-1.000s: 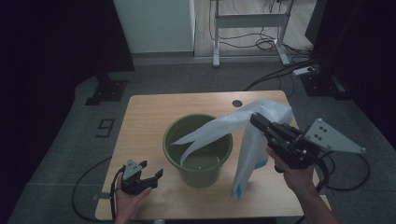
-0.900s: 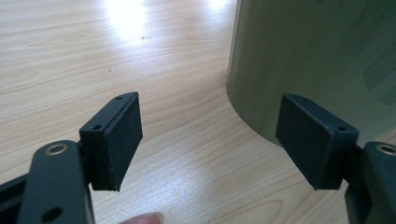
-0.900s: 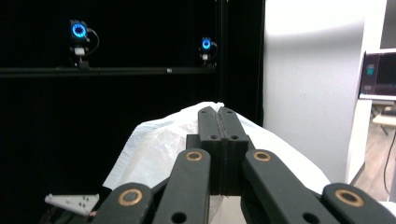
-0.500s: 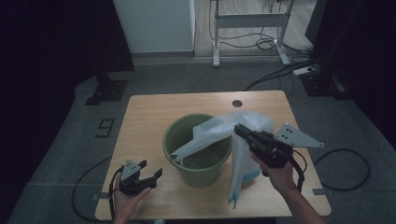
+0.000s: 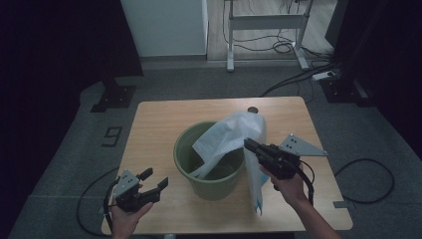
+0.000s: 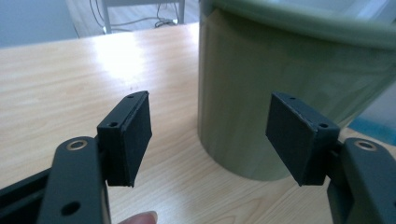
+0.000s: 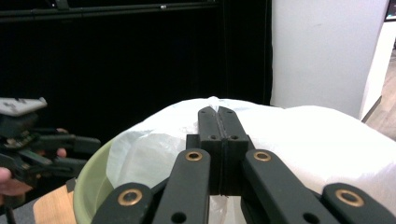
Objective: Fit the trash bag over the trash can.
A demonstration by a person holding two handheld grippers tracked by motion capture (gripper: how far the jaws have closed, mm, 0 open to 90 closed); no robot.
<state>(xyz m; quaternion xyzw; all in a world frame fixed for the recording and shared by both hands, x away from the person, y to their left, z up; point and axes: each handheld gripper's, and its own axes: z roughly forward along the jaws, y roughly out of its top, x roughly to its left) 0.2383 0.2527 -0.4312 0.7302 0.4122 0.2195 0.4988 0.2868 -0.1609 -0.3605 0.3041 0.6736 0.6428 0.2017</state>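
Your right gripper (image 5: 247,143) jaws pinch the white bag (image 5: 234,137), draped over the green bucket's (image 5: 211,181) rim on the table (image 5: 159,119). Your left gripper (image 5: 155,180) jaws, just narrowing, stand wide and empty beside the bucket.

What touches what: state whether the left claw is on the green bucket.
Apart. In the left gripper view, the left claw stands open with bare table between its pads and the green bucket wall beyond them.

Right gripper (image 7: 218,112) jaws pressed together, pinching white plastic bag (image 7: 299,140). Bag billows over green bucket rim (image 7: 88,182). Left gripper (image 7: 42,144) beyond at left, against dark curtain.
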